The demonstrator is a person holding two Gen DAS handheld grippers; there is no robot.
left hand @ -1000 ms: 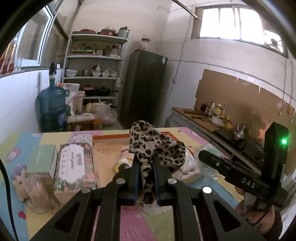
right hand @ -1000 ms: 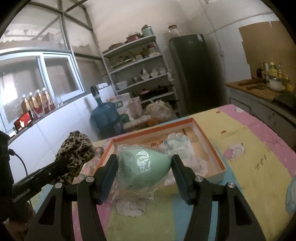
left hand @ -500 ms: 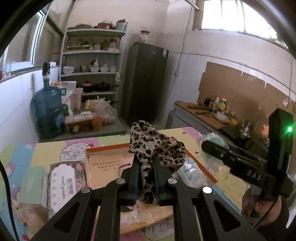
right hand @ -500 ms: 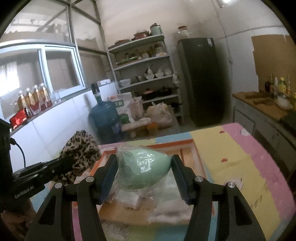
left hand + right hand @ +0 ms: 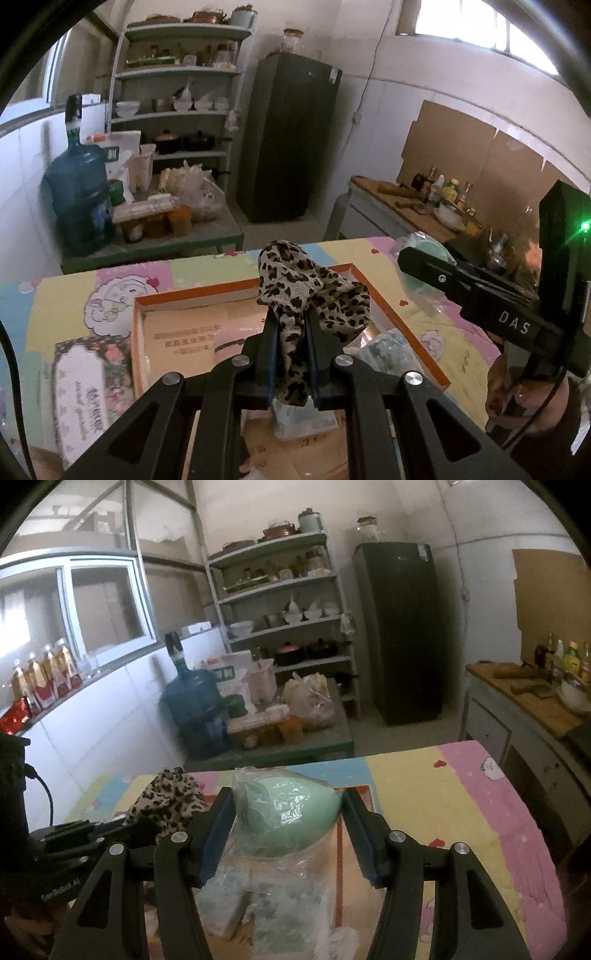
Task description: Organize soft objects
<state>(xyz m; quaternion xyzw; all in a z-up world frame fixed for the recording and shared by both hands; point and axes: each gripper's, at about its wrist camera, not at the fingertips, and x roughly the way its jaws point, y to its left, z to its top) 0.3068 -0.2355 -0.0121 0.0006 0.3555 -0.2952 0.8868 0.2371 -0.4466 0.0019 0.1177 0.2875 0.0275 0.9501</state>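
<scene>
Two grippers here, both loaded. The left gripper [image 5: 291, 343] has its fingers [image 5: 269, 350] squeezed nearly together on a leopard cloth [image 5: 306, 291]; the cloth bunches up above the tips and a strip of it hangs down between the pads. It sits in the air over an orange-rimmed box [image 5: 147, 299] that lies on a table [image 5: 207, 266] with a pastel cartoon cover.

The right gripper [image 5: 288, 830] stands fairly wide, but it isn't empty: a mint-green egg [image 5: 291, 819] wrapped in clear plastic fills the gap, and both blue-padded fingers [image 5: 218, 834] press on its sides. The loose end of the plastic sticks up at the left. The egg is also above the box, roughly over its right part, with some wrapped pale green bits [image 5: 280, 904] lying in the box under it.

In the left view you can see the right gripper coming in from the right edge with a green light [image 5: 584, 226] on its body, and a hand [image 5: 517, 391] on its handle. In the right view the cloth shows at the left, beside the egg but not touching it.

Left of the box there's a floral tissue pack [image 5: 88, 387] flat on the table. Behind the table: a blue water jug [image 5: 195, 709], shelves [image 5: 284, 624] with bowls and pots, and a dark fridge [image 5: 402, 627].
</scene>
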